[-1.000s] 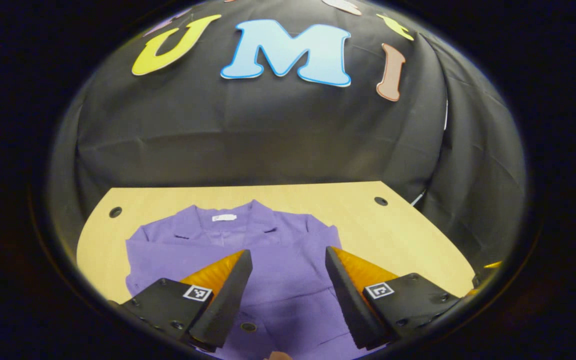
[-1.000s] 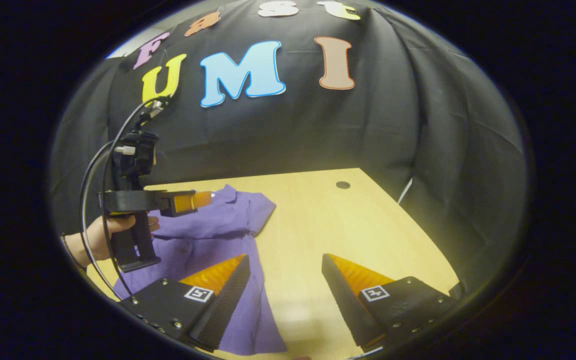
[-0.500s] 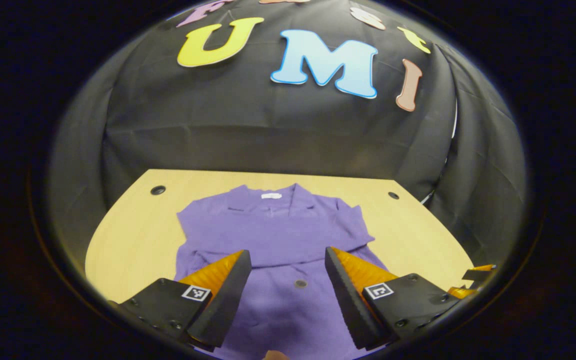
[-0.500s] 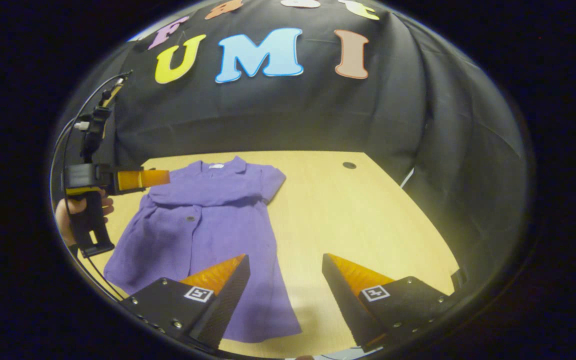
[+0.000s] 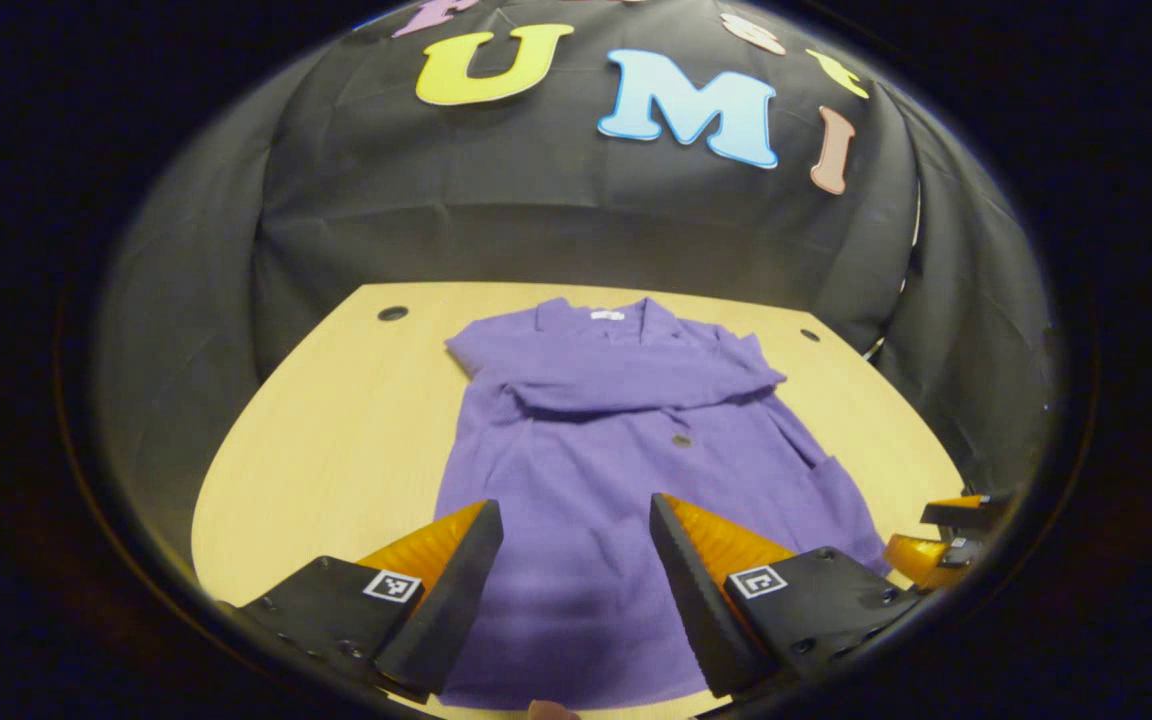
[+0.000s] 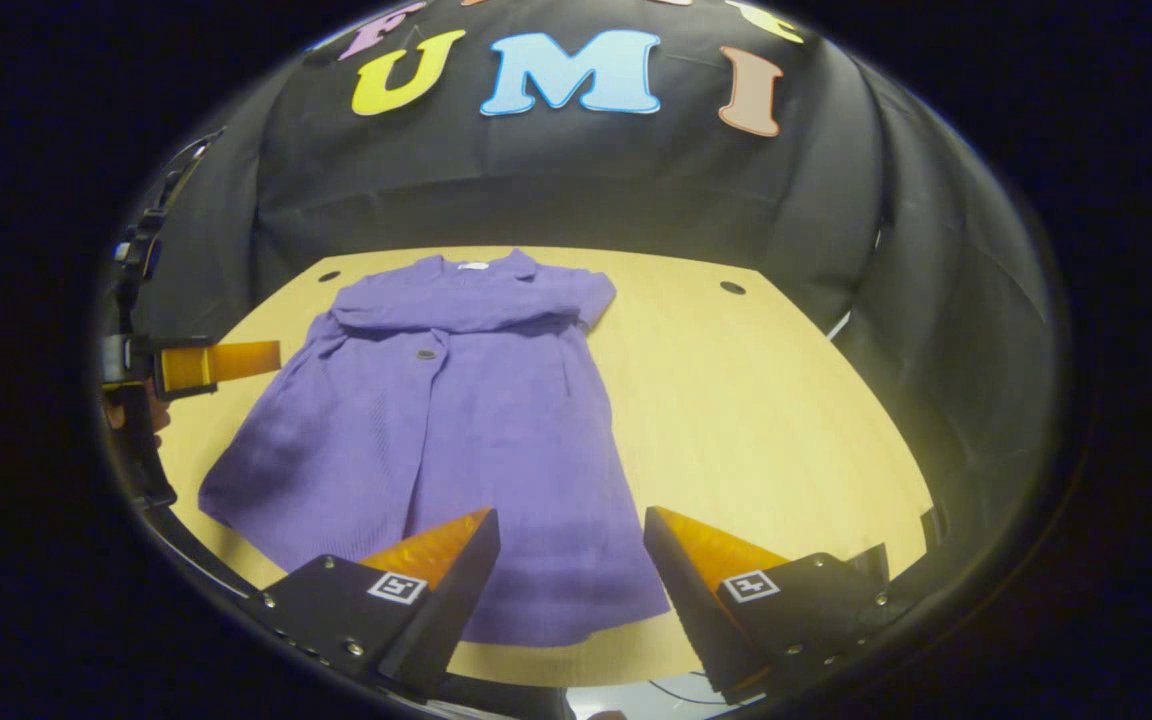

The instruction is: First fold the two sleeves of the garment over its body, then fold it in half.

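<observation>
While the purple garment (image 5: 626, 470) lies flat on the wooden bench (image 5: 336, 430), both grippers hover above its near edge with nothing between their fingers. In the left gripper view, the left gripper (image 5: 571, 580) has its jaws wide apart over the lower part of the garment, and it touches no cloth. The garment is spread with the collar toward the far edge of the bench and the hem (image 5: 576, 690) toward the near edge. Both sleeves (image 5: 636, 385) are already folded across the chest, forming a band below the collar. A small white label (image 5: 607, 315) sits inside the collar; its writing is too small to read. One dark button (image 5: 681, 440) shows on the front, just under the folded sleeves. Two round holes (image 5: 393, 313) mark the far corners of the bench. At the right border of this view a part of the right gripper (image 5: 946, 540) is visible, near the right side of the hem.

In the right gripper view, the left gripper (image 6: 206, 362) shows at the left, held by a hand (image 6: 131, 415) that is mostly hidden. The garment (image 6: 456, 430) lies left of the middle of the bench (image 6: 756, 420). The right gripper (image 6: 571, 575) is also wide open, above the hem corner, and holds nothing.
</observation>
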A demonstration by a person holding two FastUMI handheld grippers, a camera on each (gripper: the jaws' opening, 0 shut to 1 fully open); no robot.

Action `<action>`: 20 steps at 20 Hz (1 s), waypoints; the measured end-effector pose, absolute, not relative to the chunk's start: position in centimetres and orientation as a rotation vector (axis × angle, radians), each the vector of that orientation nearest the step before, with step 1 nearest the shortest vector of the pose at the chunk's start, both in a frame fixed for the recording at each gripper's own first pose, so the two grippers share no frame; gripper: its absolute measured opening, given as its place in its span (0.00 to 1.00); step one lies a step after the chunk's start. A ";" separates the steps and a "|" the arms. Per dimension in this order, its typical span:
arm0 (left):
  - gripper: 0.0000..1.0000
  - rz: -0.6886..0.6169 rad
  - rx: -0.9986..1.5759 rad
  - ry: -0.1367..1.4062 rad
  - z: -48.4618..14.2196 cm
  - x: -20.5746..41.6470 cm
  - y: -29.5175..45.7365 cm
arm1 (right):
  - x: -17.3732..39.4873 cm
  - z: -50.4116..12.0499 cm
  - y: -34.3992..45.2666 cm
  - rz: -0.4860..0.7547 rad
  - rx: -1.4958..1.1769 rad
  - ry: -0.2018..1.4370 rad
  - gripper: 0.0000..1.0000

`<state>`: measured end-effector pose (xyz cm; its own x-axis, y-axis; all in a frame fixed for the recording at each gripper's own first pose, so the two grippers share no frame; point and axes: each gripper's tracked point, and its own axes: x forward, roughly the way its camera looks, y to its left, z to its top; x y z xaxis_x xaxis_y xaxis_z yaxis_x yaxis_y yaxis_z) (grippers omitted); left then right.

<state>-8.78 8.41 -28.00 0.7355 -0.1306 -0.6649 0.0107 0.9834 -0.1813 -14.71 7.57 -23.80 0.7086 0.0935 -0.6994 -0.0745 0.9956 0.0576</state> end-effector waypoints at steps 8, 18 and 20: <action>0.95 -0.067 -0.113 0.840 -31.7 -17.4 10.7 | -15.6 -24.9 7.6 0.070 -0.007 0.819 0.91; 0.96 0.001 -0.092 0.911 -34.8 -21.9 12.6 | -16.8 -28.3 6.9 0.035 -0.008 0.901 0.92; 0.96 0.006 -0.091 0.917 -35.3 -22.5 12.6 | -16.9 -28.9 6.7 0.028 -0.005 0.917 0.92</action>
